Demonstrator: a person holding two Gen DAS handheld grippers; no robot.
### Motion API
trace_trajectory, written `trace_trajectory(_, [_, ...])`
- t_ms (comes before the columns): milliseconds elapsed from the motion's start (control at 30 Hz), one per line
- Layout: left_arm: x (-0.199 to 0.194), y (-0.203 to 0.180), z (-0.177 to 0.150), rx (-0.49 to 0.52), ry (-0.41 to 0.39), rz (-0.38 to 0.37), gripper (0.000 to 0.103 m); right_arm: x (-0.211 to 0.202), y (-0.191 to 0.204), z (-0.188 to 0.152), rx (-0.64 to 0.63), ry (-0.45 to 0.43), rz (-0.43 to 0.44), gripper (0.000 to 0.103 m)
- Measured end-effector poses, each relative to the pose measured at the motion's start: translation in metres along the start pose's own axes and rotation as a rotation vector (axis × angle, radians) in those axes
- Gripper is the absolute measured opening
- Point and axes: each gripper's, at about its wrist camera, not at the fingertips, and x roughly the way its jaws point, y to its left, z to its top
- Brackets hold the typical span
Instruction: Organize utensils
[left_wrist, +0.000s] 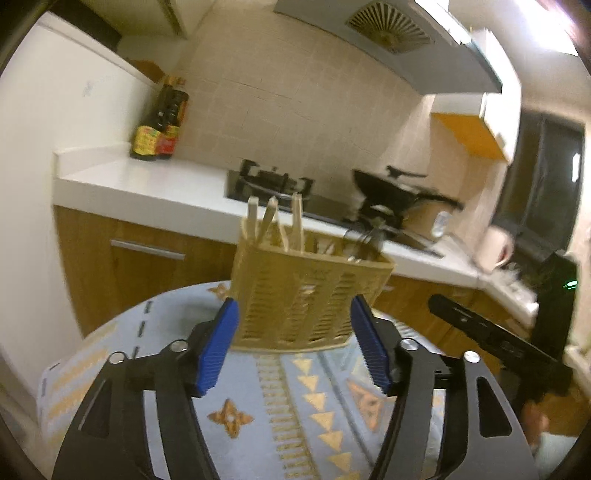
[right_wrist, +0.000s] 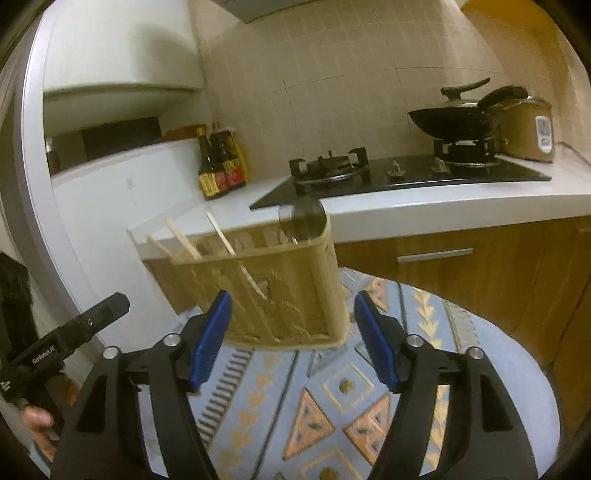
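A tan woven utensil basket (left_wrist: 306, 291) stands on a round table with a blue patterned cloth (left_wrist: 258, 398). Wooden chopsticks (left_wrist: 273, 218) and dark metal utensils (left_wrist: 365, 240) stick out of it. My left gripper (left_wrist: 295, 343) is open and empty, its blue pads either side of the basket's near face, apart from it. In the right wrist view the basket (right_wrist: 258, 284) holds chopsticks (right_wrist: 221, 232) and a dark spoon (right_wrist: 303, 218). My right gripper (right_wrist: 295, 339) is open and empty just in front of it. The other gripper shows at the left edge (right_wrist: 66, 332).
Behind the table runs a white counter (right_wrist: 406, 199) with a black gas hob (right_wrist: 406, 173), a wok (right_wrist: 454, 118), a rice cooker (right_wrist: 528, 129) and two sauce bottles (right_wrist: 221, 166). Wooden cabinets (right_wrist: 443, 258) stand below. A white fridge (right_wrist: 110, 206) is at the left.
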Motion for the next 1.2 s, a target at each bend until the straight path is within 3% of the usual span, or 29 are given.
trace_trajectory(67, [-0.001, -0.008, -0.012, 0.043, -0.061, 0.119, 0.065, 0.000, 0.007, -0.011, -0.056, -0.012, -0.033, 0.075])
trace_trajectory(133, [-0.001, -0.018, -0.026, 0.110, -0.125, 0.247, 0.079, -0.001, 0.016, -0.024, -0.142, -0.043, -0.086, 0.080])
trace_trajectory(233, [0.003, -0.030, -0.036, 0.180, -0.152, 0.290, 0.081, 0.001, 0.021, -0.037, -0.196, -0.083, -0.120, 0.090])
trace_trajectory(333, [0.005, -0.037, -0.042, 0.209, -0.177, 0.314, 0.091, 0.008, 0.020, -0.041, -0.173, -0.081, -0.108, 0.095])
trace_trajectory(667, [-0.001, -0.024, -0.037, 0.140, -0.162, 0.351, 0.093, 0.019, -0.008, -0.039, -0.019, -0.039, -0.158, 0.095])
trace_trajectory(967, [0.003, -0.028, -0.037, 0.157, -0.142, 0.353, 0.095, 0.010, 0.014, -0.042, -0.150, -0.112, -0.202, 0.095])
trace_trajectory(1200, [0.008, -0.028, -0.037, 0.153, -0.123, 0.379, 0.095, 0.013, 0.009, -0.040, -0.124, -0.091, -0.202, 0.095])
